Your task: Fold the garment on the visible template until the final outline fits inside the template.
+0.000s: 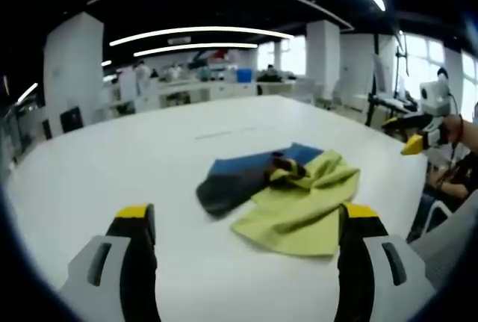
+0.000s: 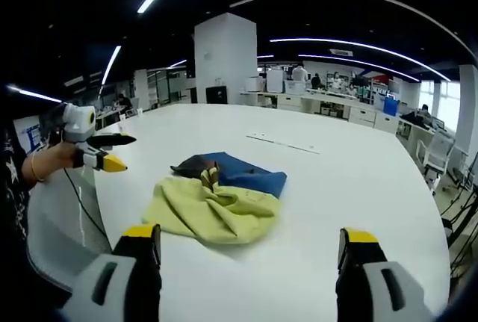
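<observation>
**Garment crumpled on the table, both grippers held off it and empty**

You are working at a wide white table [image 1: 112,165], and everything here is placed against it. Beyond its far edge lies an open office hall with white pillars, desks and ceiling light strips.

The garment [image 1: 287,191] lies bunched in a heap on the table top, roughly mid-table in both views. It is in three colours: a yellow-green part nearest you, a blue part behind it, and a dark part to one side. The cloth is rumpled and partly twisted where the colours meet. On the table beyond the garment runs a thin, faint line [image 2: 284,143]; you cannot tell from here whether it belongs to a template.

Your left gripper [image 1: 246,221] is over the near side of the table, its yellow-tipped jaws spread wide apart with nothing between them, and the garment lies ahead of them, not touched. In the right gripper view it comes in from the left, past the table's edge, held in your hand [image 2: 60,159].

Your right gripper [image 2: 250,243] is likewise over the near side of the table, jaws wide apart and empty, the garment ahead of them. In the left gripper view it hangs off the table's right edge.
</observation>
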Demonstrator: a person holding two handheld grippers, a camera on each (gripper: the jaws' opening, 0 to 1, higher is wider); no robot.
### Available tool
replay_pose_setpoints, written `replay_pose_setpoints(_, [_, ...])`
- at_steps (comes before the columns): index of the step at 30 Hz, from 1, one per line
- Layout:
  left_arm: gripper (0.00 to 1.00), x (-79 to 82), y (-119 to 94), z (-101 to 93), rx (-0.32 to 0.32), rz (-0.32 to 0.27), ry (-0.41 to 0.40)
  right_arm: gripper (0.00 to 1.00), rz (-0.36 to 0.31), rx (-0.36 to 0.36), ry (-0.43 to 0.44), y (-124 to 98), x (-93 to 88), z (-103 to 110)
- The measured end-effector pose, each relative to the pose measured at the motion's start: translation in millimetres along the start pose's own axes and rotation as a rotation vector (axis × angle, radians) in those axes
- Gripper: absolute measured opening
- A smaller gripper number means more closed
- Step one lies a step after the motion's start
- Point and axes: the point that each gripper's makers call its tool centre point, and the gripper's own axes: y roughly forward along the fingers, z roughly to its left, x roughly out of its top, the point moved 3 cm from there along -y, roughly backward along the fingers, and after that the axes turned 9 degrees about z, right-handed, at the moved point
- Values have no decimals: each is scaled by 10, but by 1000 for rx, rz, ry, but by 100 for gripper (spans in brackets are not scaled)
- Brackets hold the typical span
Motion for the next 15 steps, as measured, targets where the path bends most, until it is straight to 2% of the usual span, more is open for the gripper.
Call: replay_pose_setpoints(15, [98, -16, -9, -6, 1, 6, 0, 99, -3, 14, 0, -2, -9, 49])
